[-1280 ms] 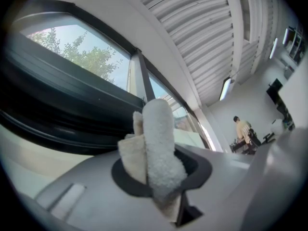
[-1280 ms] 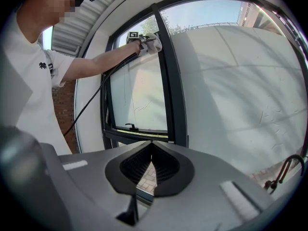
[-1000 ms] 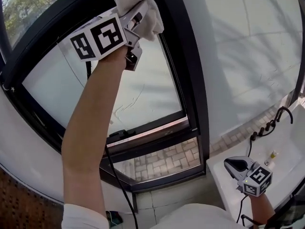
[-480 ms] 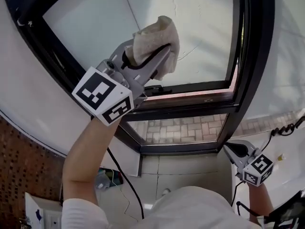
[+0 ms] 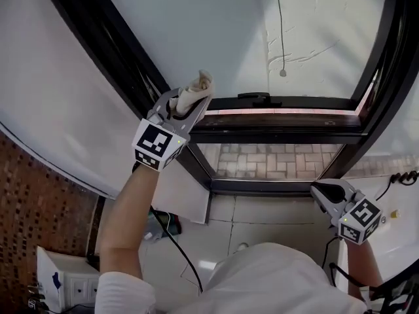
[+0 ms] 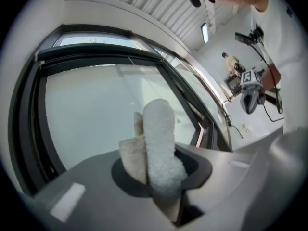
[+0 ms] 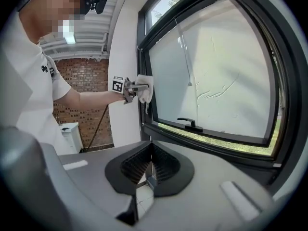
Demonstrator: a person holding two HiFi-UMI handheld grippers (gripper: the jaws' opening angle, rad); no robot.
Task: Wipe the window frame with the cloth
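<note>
As seen in the head view, the left gripper is clamped on the cloth, which is held up at the lower left corner of the window frame, just beside the left upright; contact cannot be confirmed. The right gripper is held low, below the frame's lower right corner, well apart from the cloth. From the left gripper view, the pale folded cloth is seen pinched upright between the jaws, with glazing behind it. From the right gripper view, the jaws are seen pressed together with nothing between them; the cloth is noted at the left upright, left of the window handle.
</note>
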